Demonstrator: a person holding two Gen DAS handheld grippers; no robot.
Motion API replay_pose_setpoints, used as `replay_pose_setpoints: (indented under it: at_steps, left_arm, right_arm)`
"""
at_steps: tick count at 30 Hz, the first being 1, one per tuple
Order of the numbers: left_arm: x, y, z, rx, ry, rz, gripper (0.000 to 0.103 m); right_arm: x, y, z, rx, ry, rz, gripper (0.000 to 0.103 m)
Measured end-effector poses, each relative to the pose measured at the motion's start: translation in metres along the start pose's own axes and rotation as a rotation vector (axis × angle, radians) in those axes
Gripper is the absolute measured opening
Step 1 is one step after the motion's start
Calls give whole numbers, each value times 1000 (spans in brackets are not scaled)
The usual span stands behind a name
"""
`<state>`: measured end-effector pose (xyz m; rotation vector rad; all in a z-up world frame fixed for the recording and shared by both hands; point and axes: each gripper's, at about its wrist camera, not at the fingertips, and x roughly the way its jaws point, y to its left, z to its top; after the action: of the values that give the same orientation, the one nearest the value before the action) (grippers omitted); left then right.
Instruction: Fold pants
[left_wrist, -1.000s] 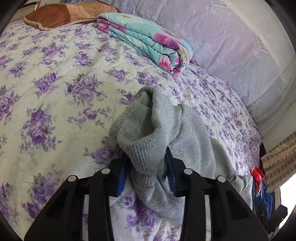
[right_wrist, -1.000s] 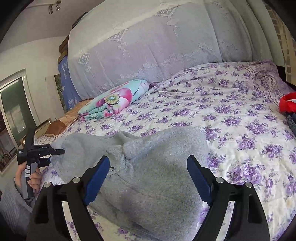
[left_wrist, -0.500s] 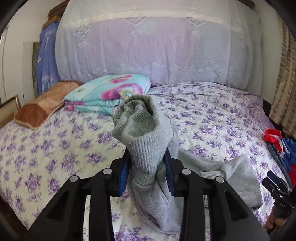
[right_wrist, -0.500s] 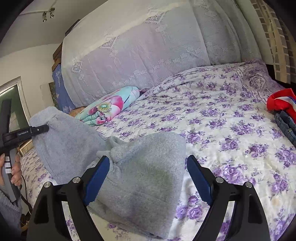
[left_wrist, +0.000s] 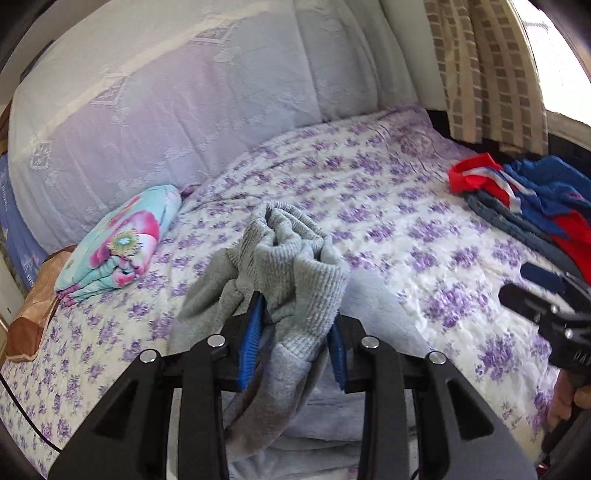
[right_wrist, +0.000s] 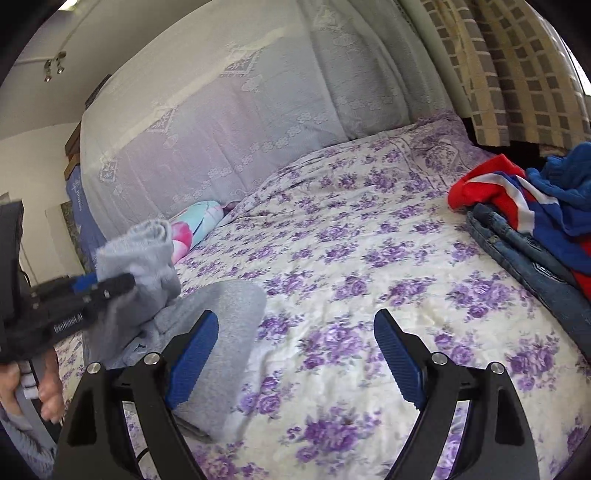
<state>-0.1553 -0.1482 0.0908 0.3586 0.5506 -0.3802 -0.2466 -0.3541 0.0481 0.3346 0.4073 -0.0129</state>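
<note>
Grey sweatpants lie partly on the purple-flowered bed. My left gripper is shut on their ribbed end and holds it raised above the rest of the cloth. In the right wrist view the left gripper shows at the left with the grey cloth in it; the rest of the pants rests on the bed. My right gripper is open and empty above the bedspread, just right of the pants. It also shows at the right edge of the left wrist view.
A folded turquoise floral blanket and a brown pillow lie at the left by the headboard. A pile of red, blue and denim clothes sits at the bed's right edge. A checked curtain hangs behind it.
My left gripper has lifted the pants' end and swung it rightward. My right gripper has moved right, off the pants, so they no longer lie between its fingers.
</note>
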Motion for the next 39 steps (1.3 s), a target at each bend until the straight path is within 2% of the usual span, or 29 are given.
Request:
replay_pose_setpoints:
  at_steps: [3,5,8,10,13,16,18,19,21,23,25,27,29,31,32,34,39]
  left_arm:
    - [24,-35,-19,73,58,-12,31]
    - [32,-50,-29,124,60,22,31]
    - [31,-56,-35,146,61,16,34]
    - [22,-54,-35,135,50,-35,58]
    - [5,-48,-35,117,37,-95,60]
    - [-18,-25,-29,26,5,-145,60]
    - [-32,-3,-22,-32,-40,-116,63]
    - [-36,9,-18,-56,-55,-84,71]
    - [-37,33,-9,-101,-73,-11,72]
    - [-20,54,-1,-135,-12,21,73]
    - [3,62,0,-151,57,-4,73]
    - [25,57,-5,-122,107,5,73]
    - [43,44,-17,-87,164,-41,71]
    - [54,31,-35,-104,209,-84,65]
    - [55,26,-45,-118,215,-94,65]
    - [47,13,-58,-81,174,-54,64]
    - [39,25,-65,-133,152,-119,64]
  right_arm:
    - [1,-21,-3,72,11,-2,87]
    - [5,-30,-6,106,26,6,87]
    - [10,-35,-10,129,43,25,87]
    - [14,-38,-12,143,58,32,87]
    - [16,-44,-14,174,69,39,87]
    - [18,-48,-16,199,75,37,87]
    - [19,-49,-16,203,78,34,87]
    - [19,-48,-16,199,80,31,87]
    - [19,-44,-16,178,79,22,87]
    - [17,-36,-14,141,72,12,87]
    - [14,-25,-10,92,59,-1,87]
    - [10,-10,-3,30,39,-3,87]
    - [8,6,7,-28,22,4,87]
    - [7,24,18,-80,11,16,87]
    - [8,33,24,-104,5,23,87]
    - [10,49,32,-144,1,39,87]
    - [39,88,37,-237,55,39,87]
